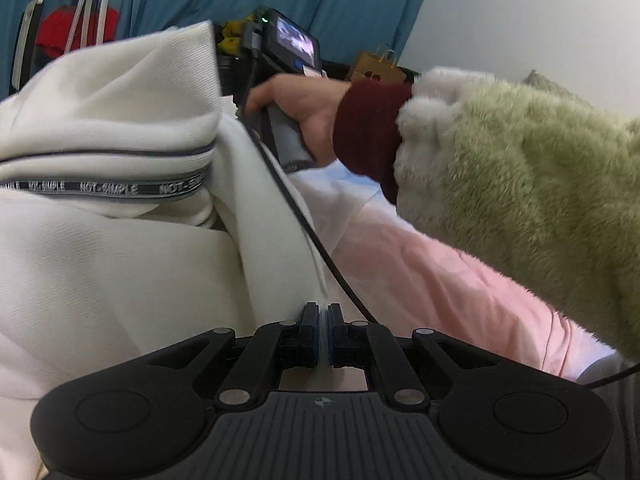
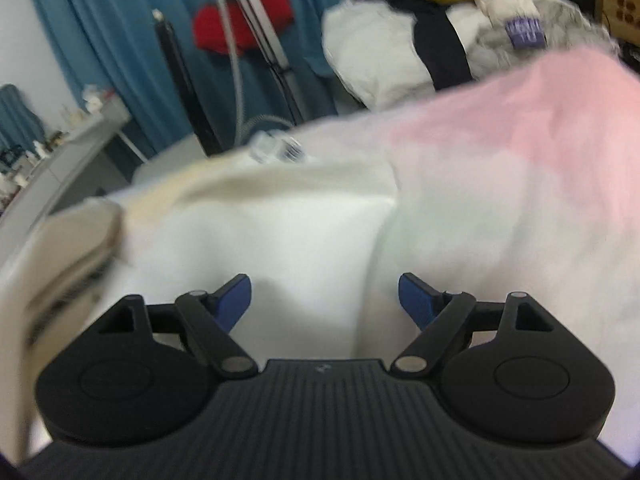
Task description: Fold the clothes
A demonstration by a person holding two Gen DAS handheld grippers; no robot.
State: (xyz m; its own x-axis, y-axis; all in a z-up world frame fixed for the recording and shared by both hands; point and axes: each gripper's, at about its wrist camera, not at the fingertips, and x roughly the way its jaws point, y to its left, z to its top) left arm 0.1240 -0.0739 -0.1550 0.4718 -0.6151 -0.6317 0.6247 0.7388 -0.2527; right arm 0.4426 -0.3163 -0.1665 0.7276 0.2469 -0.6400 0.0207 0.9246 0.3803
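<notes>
A cream-white garment (image 1: 120, 248) with a grey "NOT-SIMPLE" band lies bunched on a pink and white cloth (image 1: 440, 280). My left gripper (image 1: 323, 312) is shut on a fold of the white garment at its lower edge. In the left wrist view the right gripper's body (image 1: 280, 52) is held by a hand beyond the garment, its fingers hidden behind the fabric. In the right wrist view my right gripper (image 2: 325, 300) is open, fingers wide apart, just above the white garment (image 2: 280, 232), holding nothing. The view is blurred.
A fuzzy green sleeve (image 1: 540, 200) crosses the right side. A pile of clothes (image 2: 440, 40) lies at the back. A tripod and red cloth (image 2: 244, 16) stand against blue curtains. A brown paper bag (image 1: 376, 68) sits behind.
</notes>
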